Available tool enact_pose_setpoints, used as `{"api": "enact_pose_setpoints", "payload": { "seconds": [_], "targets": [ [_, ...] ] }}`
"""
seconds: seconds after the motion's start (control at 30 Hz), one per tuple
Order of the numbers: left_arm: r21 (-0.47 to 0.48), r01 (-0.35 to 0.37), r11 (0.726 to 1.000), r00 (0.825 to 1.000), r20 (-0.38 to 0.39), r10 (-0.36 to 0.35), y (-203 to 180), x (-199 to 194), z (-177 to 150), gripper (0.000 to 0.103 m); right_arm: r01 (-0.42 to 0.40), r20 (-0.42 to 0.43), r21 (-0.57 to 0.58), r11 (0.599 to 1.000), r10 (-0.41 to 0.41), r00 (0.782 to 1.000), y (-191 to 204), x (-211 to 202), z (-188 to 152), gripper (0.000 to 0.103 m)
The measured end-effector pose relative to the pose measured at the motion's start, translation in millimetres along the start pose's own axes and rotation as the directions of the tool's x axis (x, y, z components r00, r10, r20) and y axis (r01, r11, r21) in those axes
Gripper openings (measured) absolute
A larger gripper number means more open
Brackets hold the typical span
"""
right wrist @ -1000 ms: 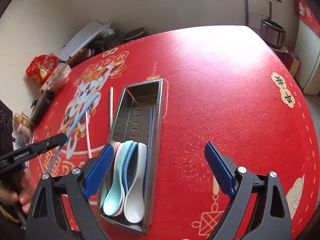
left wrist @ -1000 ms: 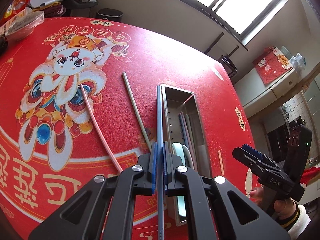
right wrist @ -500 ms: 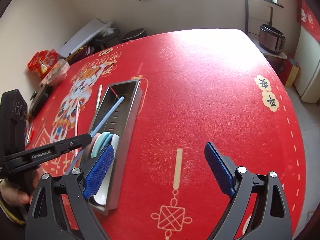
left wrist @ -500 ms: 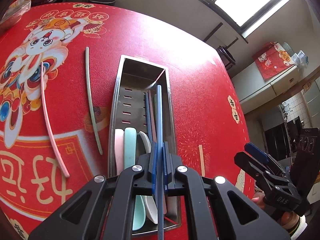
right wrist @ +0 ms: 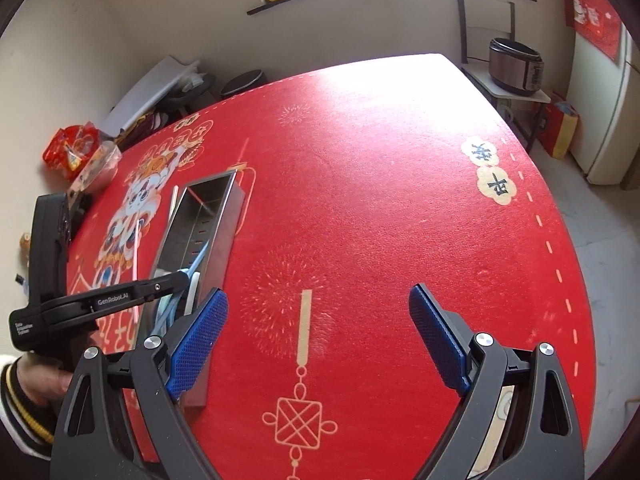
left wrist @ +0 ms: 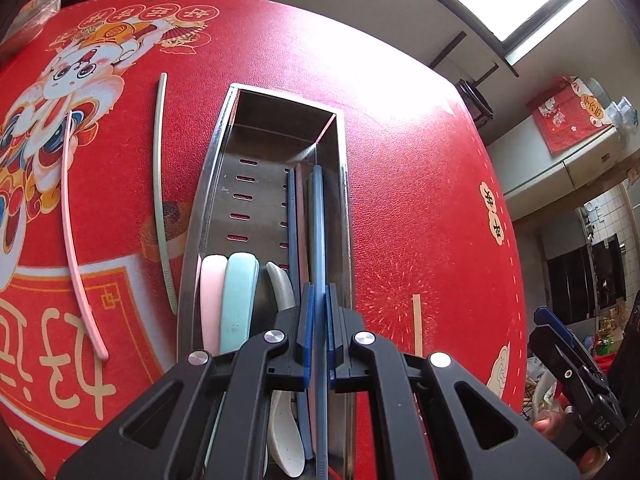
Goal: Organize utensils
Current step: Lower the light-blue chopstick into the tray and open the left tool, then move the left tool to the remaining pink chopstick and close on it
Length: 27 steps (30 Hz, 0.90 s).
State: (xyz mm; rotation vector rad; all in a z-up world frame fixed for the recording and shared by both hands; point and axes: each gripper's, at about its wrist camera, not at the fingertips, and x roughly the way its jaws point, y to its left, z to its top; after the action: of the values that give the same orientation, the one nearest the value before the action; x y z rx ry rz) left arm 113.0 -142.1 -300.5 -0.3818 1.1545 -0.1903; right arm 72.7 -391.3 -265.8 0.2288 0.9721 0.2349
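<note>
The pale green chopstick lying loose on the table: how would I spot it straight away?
Find the long steel tray on the red tablecloth. Two loose sticks lie on the cloth on the side toward the cartoon lion; the pale green chopstick is the one nearer the tray. Its neighbour, the pink chopstick, lies further out.

Spoons (left wrist: 236,300) in tray (left wrist: 208,184)

A round table under a red printed cloth (left wrist: 400,200) carries a long stainless-steel utensil tray (left wrist: 208,184) near its middle. Beside the tray, toward the cartoon lion print, a pale green chopstick (left wrist: 159,184) and a pink chopstick (left wrist: 74,240) lie flat on the cloth, apart from each other.
</note>
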Motion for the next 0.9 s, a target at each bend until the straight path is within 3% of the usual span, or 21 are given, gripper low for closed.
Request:
{"api": "enact_pose_setpoints", "payload": {
  "seconds": [0.23, 0.4, 0.6, 0.67, 0.73, 0.9],
  "targets": [
    [0.012, 0.041, 0.999, 0.996, -0.076, -0.04, 2, 9, -4, 0.006, 0.001, 0.007, 0.025, 1.0, -0.001, 1.0, 0, 1, -1, 0.089],
    [0.034, 0.06, 0.998, 0.995, -0.08, -0.057, 3, 3, -2, 0.01, -0.007, 0.007, 0.023, 1.0, 0.007, 1.0, 9, 3, 0, 0.089],
    [0.138, -0.005, 0.99, 1.0, -0.02, 0.007, 10, -29, 3, 0.041, -0.025, 0.024, 0.023, 0.999, 0.025, 0.999, 25, 6, 6, 0.089],
    [0.166, -0.037, 0.985, 0.999, 0.023, 0.034, 16, -45, 3, 0.071, -0.044, 0.031, 0.019, 0.999, 0.044, 0.999, 32, 8, 8, 0.089],
    [0.187, -0.099, 0.977, 0.994, 0.068, 0.087, 25, -59, 4, 0.092, -0.058, 0.037, 0.01, 0.998, 0.057, 0.998, 42, 11, 10, 0.089],
    [0.158, -0.192, 0.969, 0.979, 0.095, 0.179, 63, -82, 7, 0.097, -0.091, 0.032, -0.003, 0.996, 0.091, 0.995, 67, 23, 14, 0.089]
  ]
}}
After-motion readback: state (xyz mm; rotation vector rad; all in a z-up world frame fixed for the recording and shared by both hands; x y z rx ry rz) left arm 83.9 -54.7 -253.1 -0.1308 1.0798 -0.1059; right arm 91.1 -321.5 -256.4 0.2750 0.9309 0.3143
